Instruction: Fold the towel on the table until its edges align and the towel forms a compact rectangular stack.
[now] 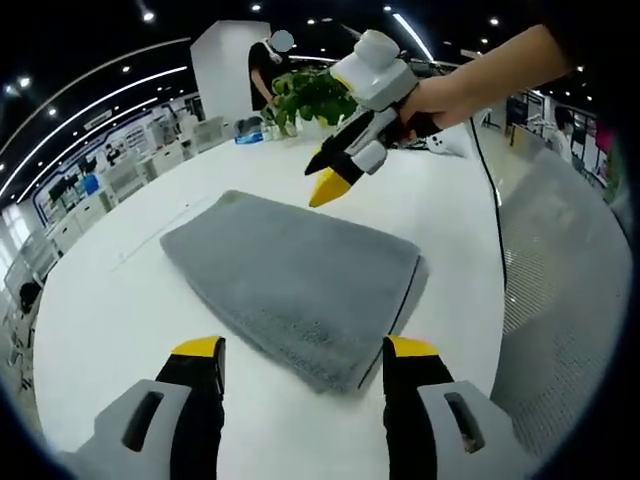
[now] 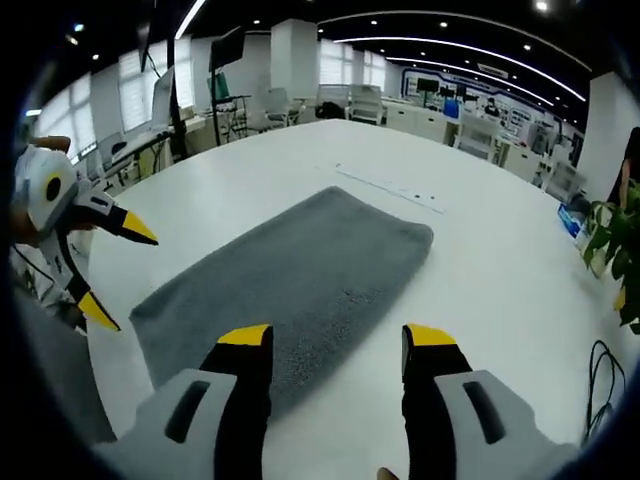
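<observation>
Grey towel [image 1: 295, 280] lies flat on the white table [image 1: 120, 300], folded to a rough rectangle w/ soft rounded corners; nap is short, dense terry. In left gripper view a double edge shows along its near-right side, layers stacked, a thin dark seam between them.

Left gripper [image 1: 305, 350]: jaws wide apart, nothing between them, yellow tips over black fingers, grey plastic bodies, hovering just short of the towel's near corner. Right gripper [image 2: 338, 338]: own jaws also spread, empty, above the towel's near end. In left gripper view it hangs over the towel's far edge, held by a bare hand [image 1: 425, 105], not touching cloth.

Table top is smooth, matte white, broad w/ curved edge. A black cable [image 1: 490, 190] runs across it. Leafy green plant [image 1: 310, 95] at the far side. Room: big open office, desks, white pillars, dark ceiling w/ strip lights & spots
</observation>
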{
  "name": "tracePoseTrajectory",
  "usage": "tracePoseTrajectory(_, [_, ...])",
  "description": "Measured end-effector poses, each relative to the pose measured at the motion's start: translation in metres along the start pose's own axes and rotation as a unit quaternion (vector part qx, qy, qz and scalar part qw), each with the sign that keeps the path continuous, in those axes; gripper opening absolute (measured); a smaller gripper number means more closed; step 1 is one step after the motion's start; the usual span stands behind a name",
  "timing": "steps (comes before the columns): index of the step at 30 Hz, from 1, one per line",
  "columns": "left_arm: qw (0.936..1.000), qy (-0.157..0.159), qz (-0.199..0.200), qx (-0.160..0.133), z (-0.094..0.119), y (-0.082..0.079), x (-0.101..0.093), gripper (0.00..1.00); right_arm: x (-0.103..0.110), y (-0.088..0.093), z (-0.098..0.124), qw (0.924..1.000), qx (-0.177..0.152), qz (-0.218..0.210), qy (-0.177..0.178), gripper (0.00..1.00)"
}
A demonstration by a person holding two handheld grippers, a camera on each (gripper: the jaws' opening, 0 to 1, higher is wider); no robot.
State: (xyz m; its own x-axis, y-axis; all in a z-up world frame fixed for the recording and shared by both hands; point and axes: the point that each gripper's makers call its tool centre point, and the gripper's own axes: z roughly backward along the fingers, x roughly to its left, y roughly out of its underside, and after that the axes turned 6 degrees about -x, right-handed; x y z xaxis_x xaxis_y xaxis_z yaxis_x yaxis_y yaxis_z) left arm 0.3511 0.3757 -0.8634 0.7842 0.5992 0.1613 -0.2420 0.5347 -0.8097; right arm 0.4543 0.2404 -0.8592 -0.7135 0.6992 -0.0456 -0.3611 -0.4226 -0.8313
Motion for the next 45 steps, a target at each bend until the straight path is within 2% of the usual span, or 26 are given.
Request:
tracePoseTrajectory(8, [0.9997, 0.017, -0.017, 0.007, -0.009, 0.003, -0.011, 0.65, 0.026, 0.014, 0.010, 0.9992, 0.010, 0.022, -0.030, 0.51])
tracePoseTrajectory(11, [0.9995, 0.023, -0.021, 0.009, -0.013, 0.002, -0.014, 0.65, 0.042, 0.020, 0.014, 0.9972, 0.008, 0.041, -0.062, 0.51])
tracePoseTrajectory(15, [0.9981, 0.038, -0.046, 0.015, -0.019, 0.001, -0.020, 0.65, 0.051, 0.031, 0.018, 0.9964, 0.016, 0.042, -0.072, 0.51])
tracePoseTrajectory(17, [0.9977, 0.027, -0.061, 0.011, -0.019, -0.002, -0.018, 0.59, 0.055, 0.033, 0.020, 0.9962, 0.014, 0.034, -0.078, 0.50])
tracePoseTrajectory(19, [0.9970, 0.028, -0.071, 0.009, -0.020, -0.004, -0.019, 0.51, 0.060, 0.031, 0.022, 0.9966, -0.001, 0.005, -0.083, 0.49])
tracePoseTrajectory(22, [0.9965, 0.049, -0.066, 0.012, -0.023, -0.003, -0.027, 0.52, 0.066, 0.035, 0.026, 0.9962, -0.002, 0.009, -0.087, 0.46])
tracePoseTrajectory(24, [0.9944, 0.058, -0.085, 0.021, -0.025, 0.001, -0.031, 0.49, 0.071, 0.036, 0.028, 0.9956, -0.003, 0.009, -0.093, 0.45])
tracePoseTrajectory(27, [0.9937, 0.067, -0.086, 0.024, -0.028, 0.004, -0.037, 0.43, 0.084, 0.037, 0.031, 0.9933, -0.004, 0.023, -0.114, 0.42])
tracePoseTrajectory(34, [0.9898, 0.087, -0.105, 0.041, -0.034, 0.013, -0.050, 0.40, 0.108, 0.049, 0.037, 0.9842, 0.015, 0.092, -0.151, 0.38])
tracePoseTrajectory(39, [0.9888, 0.088, -0.111, 0.047, -0.038, 0.016, -0.049, 0.38, 0.114, 0.060, 0.033, 0.9759, 0.029, 0.129, -0.173, 0.35])
tracePoseTrajectory(42, [0.9894, 0.086, -0.105, 0.051, -0.040, 0.018, -0.046, 0.35, 0.117, 0.069, 0.031, 0.9665, 0.045, 0.164, -0.192, 0.33])
tracePoseTrajectory(45, [0.9913, 0.085, -0.088, 0.050, -0.042, 0.019, -0.042, 0.31, 0.119, 0.078, 0.027, 0.9508, 0.062, 0.224, -0.205, 0.31])
